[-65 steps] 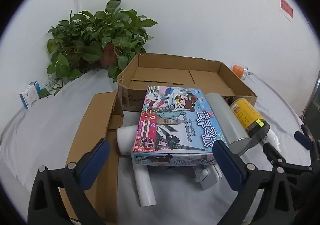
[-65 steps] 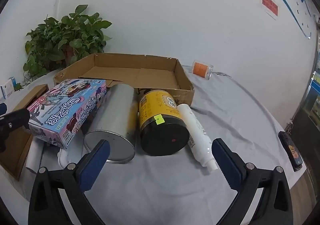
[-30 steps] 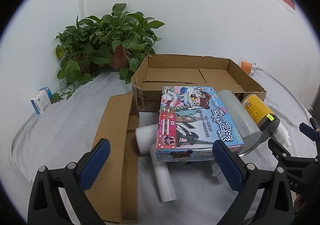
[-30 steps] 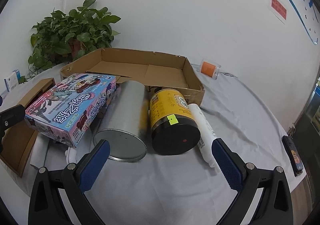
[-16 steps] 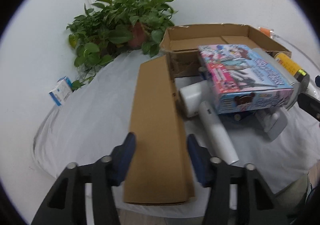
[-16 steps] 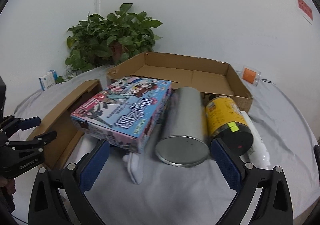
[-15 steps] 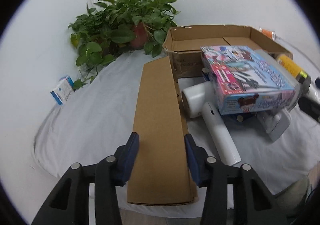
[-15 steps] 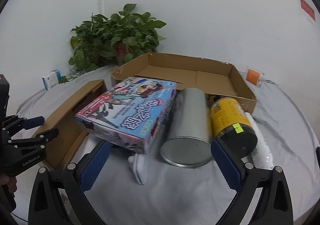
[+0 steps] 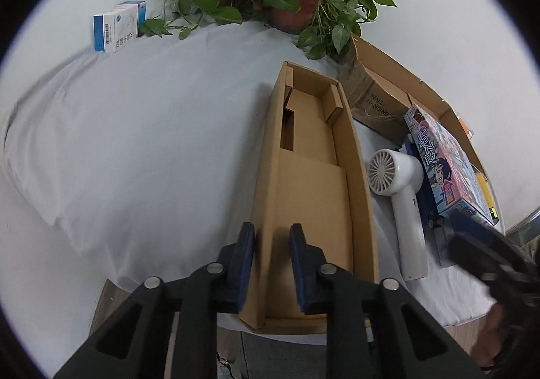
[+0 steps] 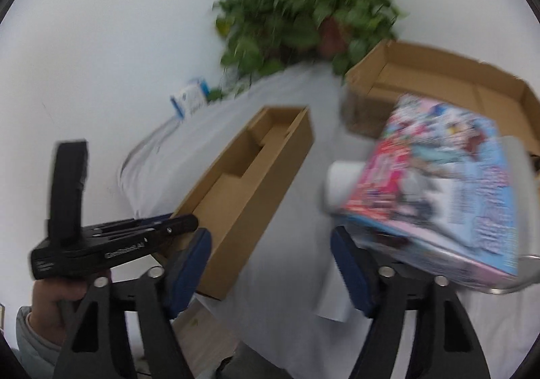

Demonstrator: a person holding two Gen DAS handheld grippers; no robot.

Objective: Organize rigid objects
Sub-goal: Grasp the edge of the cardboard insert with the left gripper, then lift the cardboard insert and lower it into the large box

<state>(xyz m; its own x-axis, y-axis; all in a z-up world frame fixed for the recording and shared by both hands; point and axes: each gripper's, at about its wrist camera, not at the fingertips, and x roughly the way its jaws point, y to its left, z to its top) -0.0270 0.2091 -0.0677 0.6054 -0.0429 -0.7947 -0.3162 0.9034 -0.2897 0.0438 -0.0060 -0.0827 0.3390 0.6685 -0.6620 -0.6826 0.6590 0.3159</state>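
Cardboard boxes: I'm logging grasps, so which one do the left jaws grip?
The long narrow box, clamped on its left wall; the wide tray by the plant sits untouched.

"WALL HANGING" is printed on the side of the large cardboard box [image 9: 378, 99]; Chinese characters are seen on the game box [image 9: 442, 163].

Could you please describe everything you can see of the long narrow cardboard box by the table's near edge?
The long cardboard box is plain brown corrugated board, open-topped, with folded insert panels and a cut-out slot at its far end. It holds no objects and lies lengthwise on the white cloth, its near end overhanging the edge. The left tool is shut on its left wall. The white handheld fan lies just to its right.
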